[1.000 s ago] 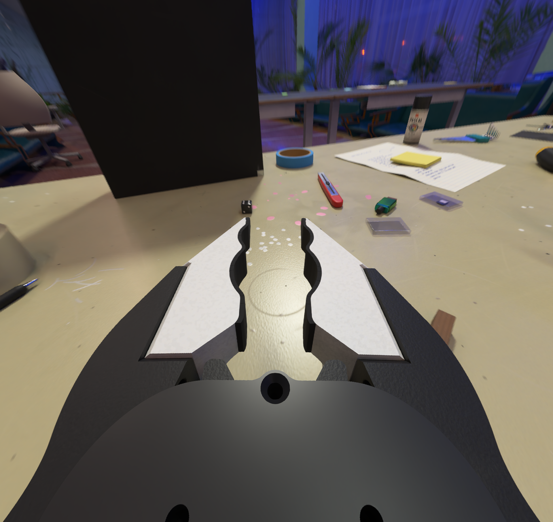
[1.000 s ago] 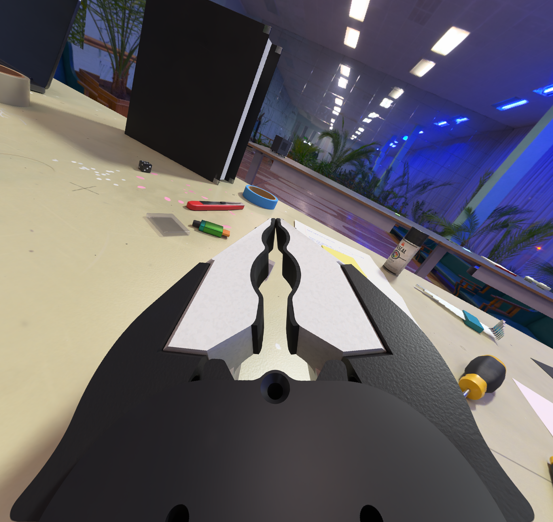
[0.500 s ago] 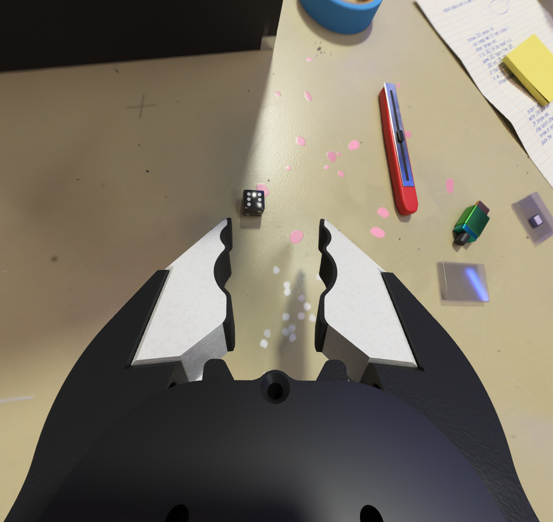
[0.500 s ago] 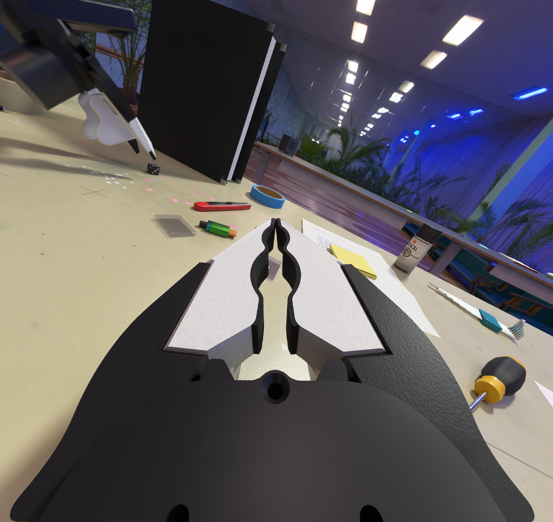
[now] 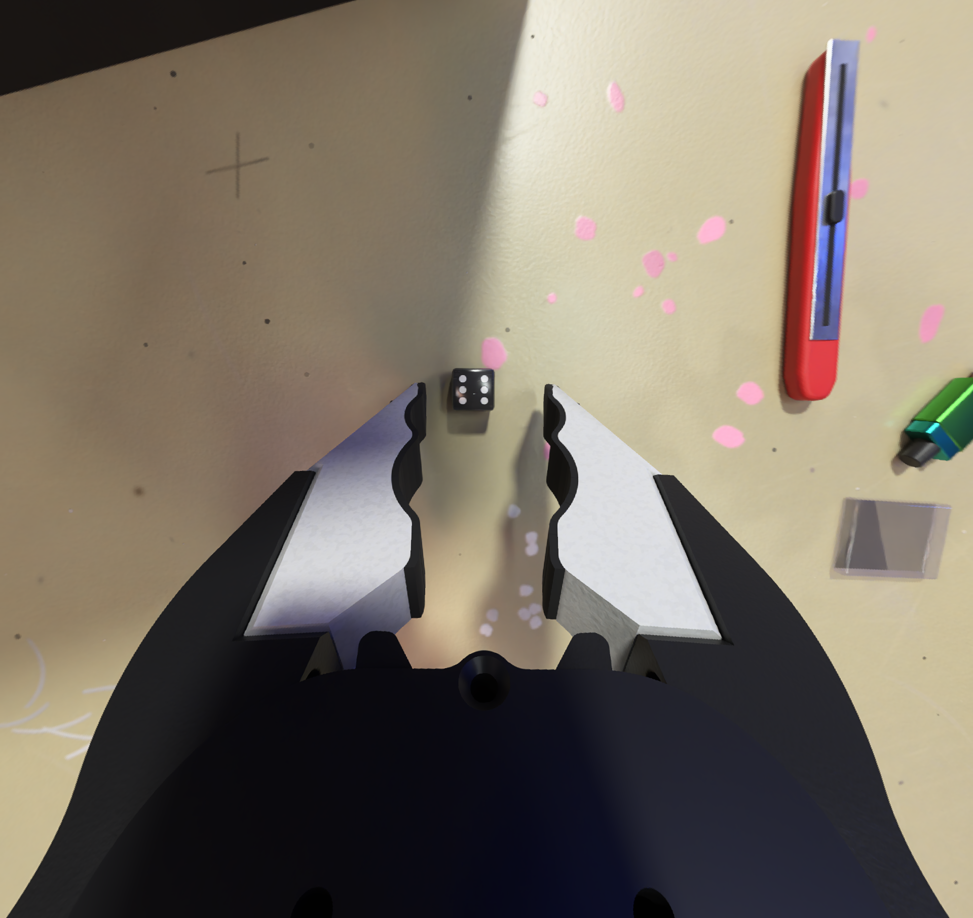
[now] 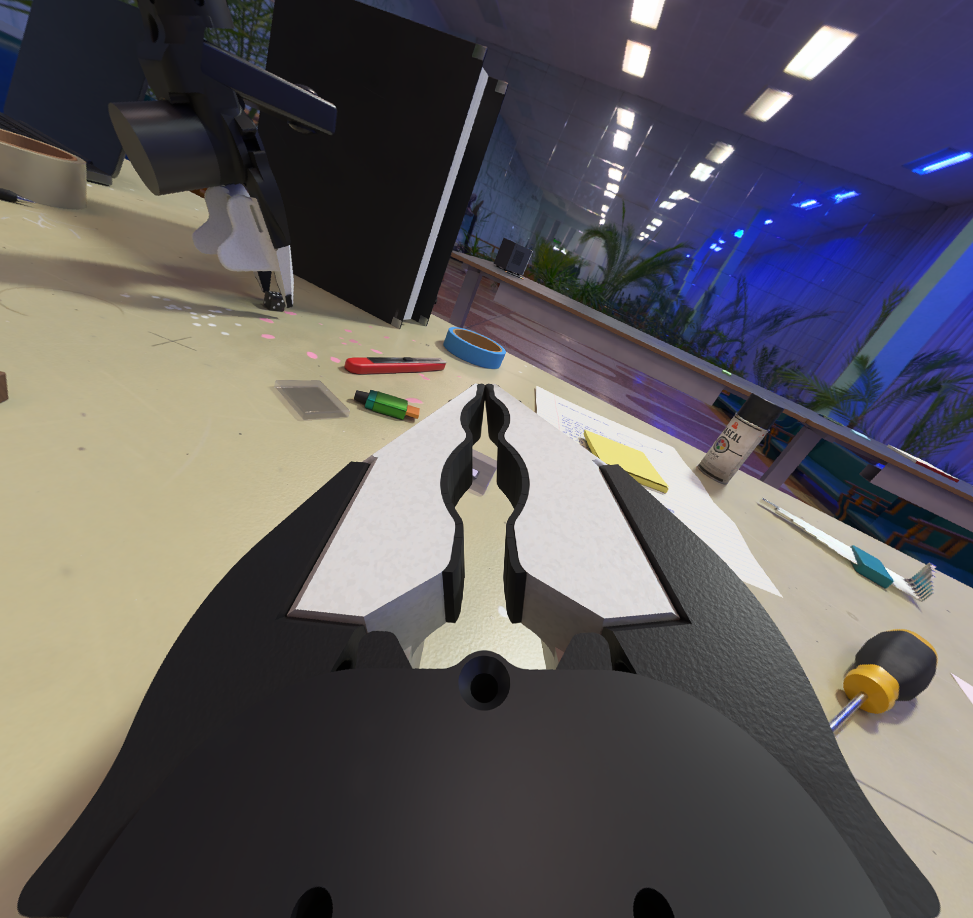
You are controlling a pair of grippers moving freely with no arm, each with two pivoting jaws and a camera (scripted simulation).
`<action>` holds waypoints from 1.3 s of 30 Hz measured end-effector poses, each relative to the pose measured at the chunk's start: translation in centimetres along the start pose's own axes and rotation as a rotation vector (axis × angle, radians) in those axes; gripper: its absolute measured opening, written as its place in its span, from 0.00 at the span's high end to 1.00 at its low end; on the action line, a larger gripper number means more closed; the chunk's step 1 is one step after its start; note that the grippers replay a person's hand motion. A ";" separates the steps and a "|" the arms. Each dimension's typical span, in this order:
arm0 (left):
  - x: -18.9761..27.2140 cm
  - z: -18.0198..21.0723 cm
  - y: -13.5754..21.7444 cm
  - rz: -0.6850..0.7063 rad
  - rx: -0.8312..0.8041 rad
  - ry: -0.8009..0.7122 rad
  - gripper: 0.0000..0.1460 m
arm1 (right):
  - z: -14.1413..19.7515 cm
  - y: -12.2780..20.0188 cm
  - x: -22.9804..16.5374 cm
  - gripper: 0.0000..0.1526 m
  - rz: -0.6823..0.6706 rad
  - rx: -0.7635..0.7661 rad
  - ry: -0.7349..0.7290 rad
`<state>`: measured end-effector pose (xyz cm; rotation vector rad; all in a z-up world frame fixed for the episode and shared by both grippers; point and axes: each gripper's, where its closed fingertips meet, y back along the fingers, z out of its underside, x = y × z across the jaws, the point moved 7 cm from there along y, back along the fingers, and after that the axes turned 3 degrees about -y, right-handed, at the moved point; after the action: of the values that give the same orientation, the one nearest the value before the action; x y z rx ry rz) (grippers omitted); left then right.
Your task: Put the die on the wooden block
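Observation:
A small black die (image 5: 473, 390) with white pips lies on the beige table, six pips up. My left gripper (image 5: 483, 392) is open and points down at it; the die sits between the fingertips, close to the left one. In the right wrist view the left gripper (image 6: 274, 289) stands over the die (image 6: 274, 302) near the black panel. A sliver of the wooden block (image 6: 2, 387) shows at that view's left edge. My right gripper (image 6: 484, 390) is shut and empty, low over the table.
A red utility knife (image 5: 821, 218), a green marker (image 5: 942, 421) and a clear plastic case (image 5: 890, 537) lie right of the die. A tall black panel (image 6: 379, 176) stands behind it. Blue tape (image 6: 474, 347), paper with a yellow pad (image 6: 626, 458), a spray can (image 6: 734, 445) and a screwdriver (image 6: 890, 674) lie further right.
My left gripper has tipped down, dropped toward the table and moved forward, so the die now sits between its fingertips. The right gripper has barely shifted and stays shut.

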<state>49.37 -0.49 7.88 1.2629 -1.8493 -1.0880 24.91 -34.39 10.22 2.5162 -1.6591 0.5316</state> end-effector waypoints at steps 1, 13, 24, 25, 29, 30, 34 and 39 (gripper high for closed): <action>-0.1 0.0 -0.1 -0.012 -0.014 -0.002 0.71 | 0.0 0.0 0.0 1.00 0.000 0.000 0.000; 0.0 0.1 -0.5 -0.061 -0.040 -0.019 0.80 | 0.0 0.0 0.0 1.00 -0.008 0.002 -0.007; 0.5 0.7 0.3 -0.038 0.047 -0.091 0.89 | 0.0 0.0 0.0 1.00 -0.005 -0.005 0.005; 0.7 0.8 0.8 -0.030 0.078 -0.107 0.89 | 0.0 0.0 0.0 1.00 -0.004 -0.005 0.007; 1.6 2.2 3.4 -0.018 0.228 -0.194 0.89 | 0.0 0.0 -0.1 1.00 -0.008 -0.002 0.009; 1.9 2.8 4.1 -0.012 0.264 -0.224 0.89 | 0.0 0.0 -0.1 1.00 -0.009 -0.001 0.009; 4.0 5.9 6.7 0.027 0.365 -0.309 0.89 | -0.1 0.0 -0.2 1.00 -0.015 0.003 0.013; 8.2 10.9 9.8 0.149 0.453 -0.400 0.89 | -0.2 0.1 -0.4 1.00 -0.023 0.005 0.030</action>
<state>33.34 -3.34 12.16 1.1776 -2.5582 -0.9172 24.69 -34.03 10.23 2.5147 -1.6189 0.5693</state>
